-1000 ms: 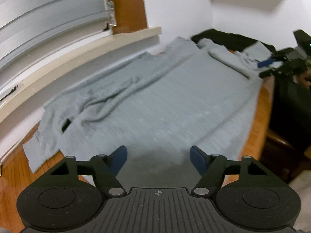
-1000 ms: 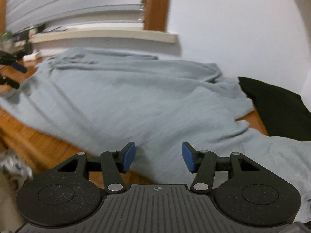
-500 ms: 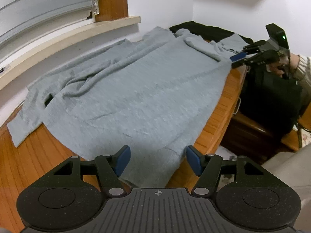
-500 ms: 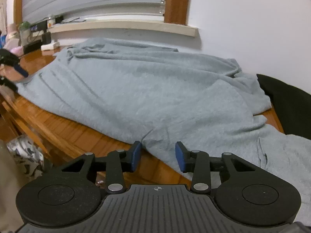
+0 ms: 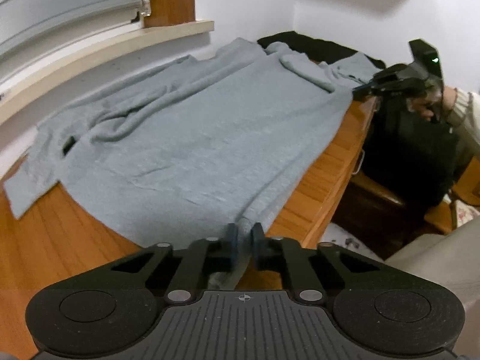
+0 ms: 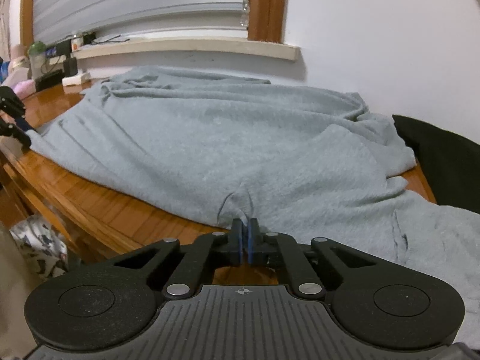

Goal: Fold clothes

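Grey garment [image 5: 192, 138] hem on wooden table [image 5: 327, 180], left claw [image 5: 244, 237] closing on it, right claw [image 6: 245, 234] clamped on it.

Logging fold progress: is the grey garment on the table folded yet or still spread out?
Spread out. The grey garment lies open across the wooden table, no half laid over another; only its far edge is rumpled.

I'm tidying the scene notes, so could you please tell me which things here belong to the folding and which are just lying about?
Folding:
- grey jumper
- left tool, closing on its hem
- right tool, shut on its edge

Lying about:
- black cloth
- green-lidded bottle
- black bag
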`<state>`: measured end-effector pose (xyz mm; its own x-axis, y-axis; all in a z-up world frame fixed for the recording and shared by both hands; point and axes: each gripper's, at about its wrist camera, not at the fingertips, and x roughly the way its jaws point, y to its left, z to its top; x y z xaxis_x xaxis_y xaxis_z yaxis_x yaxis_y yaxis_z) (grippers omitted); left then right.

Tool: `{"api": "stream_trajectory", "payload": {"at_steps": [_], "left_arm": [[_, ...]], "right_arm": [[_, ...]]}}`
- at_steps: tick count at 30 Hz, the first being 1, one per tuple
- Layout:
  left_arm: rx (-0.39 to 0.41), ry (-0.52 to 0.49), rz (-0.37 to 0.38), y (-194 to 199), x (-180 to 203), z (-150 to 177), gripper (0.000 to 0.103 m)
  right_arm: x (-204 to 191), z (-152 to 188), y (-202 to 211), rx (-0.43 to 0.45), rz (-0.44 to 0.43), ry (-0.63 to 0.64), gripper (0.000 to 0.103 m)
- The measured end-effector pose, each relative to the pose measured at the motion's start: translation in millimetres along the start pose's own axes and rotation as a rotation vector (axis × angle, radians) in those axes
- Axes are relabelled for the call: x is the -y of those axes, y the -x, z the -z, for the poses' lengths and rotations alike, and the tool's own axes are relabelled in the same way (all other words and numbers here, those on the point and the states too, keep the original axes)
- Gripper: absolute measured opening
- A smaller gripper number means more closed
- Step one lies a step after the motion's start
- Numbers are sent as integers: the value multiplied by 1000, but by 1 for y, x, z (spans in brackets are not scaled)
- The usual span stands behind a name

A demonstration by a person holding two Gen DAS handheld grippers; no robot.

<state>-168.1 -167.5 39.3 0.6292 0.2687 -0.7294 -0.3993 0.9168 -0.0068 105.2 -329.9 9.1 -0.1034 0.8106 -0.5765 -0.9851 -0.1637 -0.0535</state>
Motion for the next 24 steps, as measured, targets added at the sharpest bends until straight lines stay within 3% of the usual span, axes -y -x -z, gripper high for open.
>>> {"api": "stream_trajectory", "payload": {"at_steps": [5, 13, 20, 24], "left_arm": [[-14, -2, 22, 21, 1, 7, 9], [65, 10, 7, 47, -12, -11, 9], [148, 87, -65, 38, -59, -58, 9], [150, 156, -105, 17, -91, -71, 10]], "right_arm": [[-8, -9, 29, 23, -26, 35, 3], [-20, -38, 44, 59, 25, 153, 3], [-24, -91, 10, 75, 178, 361, 3], [-16, -124, -32, 104, 220, 399, 4]]}}
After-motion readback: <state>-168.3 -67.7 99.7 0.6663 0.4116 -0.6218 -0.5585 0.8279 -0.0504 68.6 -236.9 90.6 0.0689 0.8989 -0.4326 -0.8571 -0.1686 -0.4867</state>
